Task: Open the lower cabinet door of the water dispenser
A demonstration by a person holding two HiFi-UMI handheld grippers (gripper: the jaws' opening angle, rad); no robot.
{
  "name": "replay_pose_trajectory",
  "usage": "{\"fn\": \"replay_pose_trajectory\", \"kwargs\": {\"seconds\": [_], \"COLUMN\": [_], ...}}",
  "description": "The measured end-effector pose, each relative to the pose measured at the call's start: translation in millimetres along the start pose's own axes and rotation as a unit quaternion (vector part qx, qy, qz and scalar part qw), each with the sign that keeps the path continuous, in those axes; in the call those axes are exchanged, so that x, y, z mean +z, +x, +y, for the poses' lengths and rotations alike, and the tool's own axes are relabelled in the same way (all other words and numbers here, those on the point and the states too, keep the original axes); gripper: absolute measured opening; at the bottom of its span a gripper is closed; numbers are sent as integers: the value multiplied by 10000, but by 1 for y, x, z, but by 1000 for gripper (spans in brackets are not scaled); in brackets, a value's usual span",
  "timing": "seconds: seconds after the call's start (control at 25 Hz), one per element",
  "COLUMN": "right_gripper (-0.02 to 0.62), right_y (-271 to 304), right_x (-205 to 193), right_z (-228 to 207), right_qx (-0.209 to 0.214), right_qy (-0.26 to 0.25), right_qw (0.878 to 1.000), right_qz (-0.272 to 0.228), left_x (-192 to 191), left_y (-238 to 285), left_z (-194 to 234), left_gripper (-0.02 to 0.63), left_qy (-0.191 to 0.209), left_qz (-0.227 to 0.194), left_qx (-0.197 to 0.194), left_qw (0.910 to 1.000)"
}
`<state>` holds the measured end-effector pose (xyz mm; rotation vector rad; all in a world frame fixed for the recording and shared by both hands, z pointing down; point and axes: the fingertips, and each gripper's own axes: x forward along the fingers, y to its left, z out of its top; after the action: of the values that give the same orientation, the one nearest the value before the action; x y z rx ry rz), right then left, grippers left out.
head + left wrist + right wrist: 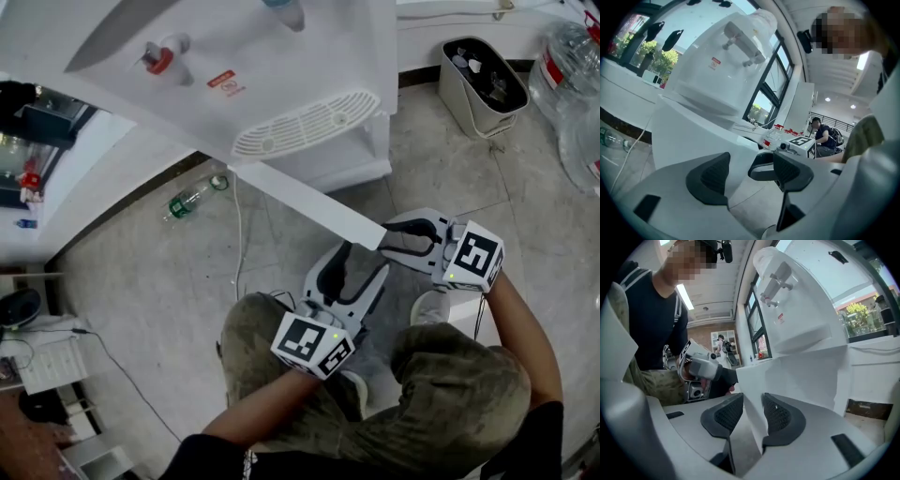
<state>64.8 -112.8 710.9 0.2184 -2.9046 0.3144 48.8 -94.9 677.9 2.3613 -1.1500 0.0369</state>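
The lower cabinet door, at 5 o'clock from a red label (print unreadable), is clamped by the right hand-held gripper; the left hand-held gripper is held agape, empty.

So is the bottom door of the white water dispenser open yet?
Mostly done: the white cabinet door already stands swung out from the white water dispenser. In hand: the right gripper grips its free edge. The left gripper hangs open and empty. Left: maybe swing wider, then let go.
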Motion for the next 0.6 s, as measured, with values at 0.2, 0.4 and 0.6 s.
{"fn": "replay_pose_trajectory", "kwargs": {"seconds": [0.2,0.4,0.6], "right_gripper": [123,117,98], "right_y": [8,26,45], "right_x": [1,5,2], "right_z": [12,32,49], "right_qx": [620,1454,2384], "right_qy": [-15,-132,-271], "right_qw": [9978,9883,9695], "right_qz": [232,448,493], "left_x": [-5,-8,-12], "left_y": [-11,-32,-50], "left_z": [2,10,32], "left_gripper": [275,275,242], "left_qy": [229,171,27], "left_qz": [101,91,22], "left_qx": [288,771,1095], "left_qw": [9993,9968,9940]}}
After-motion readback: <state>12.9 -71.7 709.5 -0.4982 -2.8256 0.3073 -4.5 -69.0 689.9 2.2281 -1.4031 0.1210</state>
